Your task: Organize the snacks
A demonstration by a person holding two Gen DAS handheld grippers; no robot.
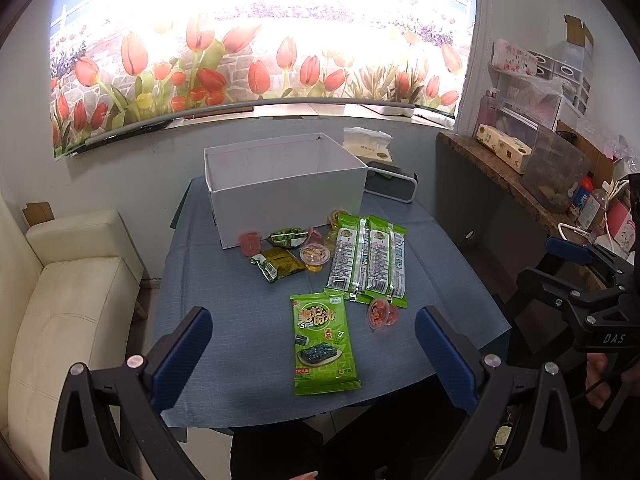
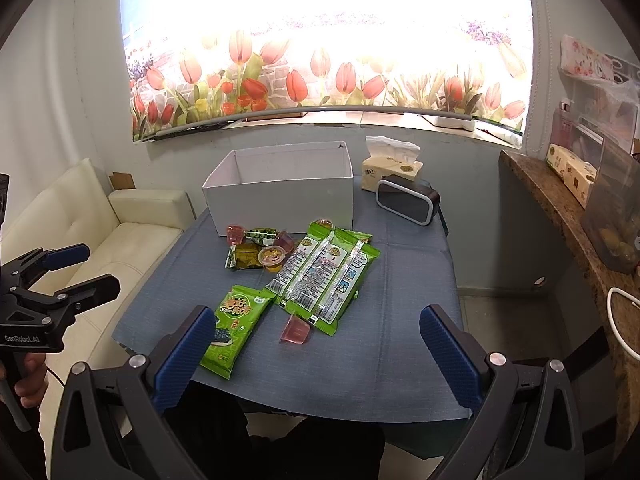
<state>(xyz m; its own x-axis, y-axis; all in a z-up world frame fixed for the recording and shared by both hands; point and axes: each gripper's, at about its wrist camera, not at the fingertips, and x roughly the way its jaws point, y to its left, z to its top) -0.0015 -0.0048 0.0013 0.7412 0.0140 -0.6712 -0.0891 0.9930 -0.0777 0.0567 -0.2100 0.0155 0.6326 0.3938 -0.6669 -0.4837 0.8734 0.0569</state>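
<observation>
Blue-clothed tabletop (image 1: 440,240), white box (image 1: 280,184) open at the far end and looking empty, all snacks loose in front of it: two long green packs (image 1: 368,260) side by side, green seaweed packet (image 1: 324,344) nearest me, small crumpled green packets (image 1: 280,264) and jelly cups (image 1: 383,314) scattered between. My left gripper (image 1: 314,356) and right gripper (image 2: 316,356) both hover at the near edge, spread wide, holding nothing. I judge the packets light, crinkly and slippery, so pinch a flat edge or mid-body; cups are small, squashy plastic, so grip across the sides gently.
</observation>
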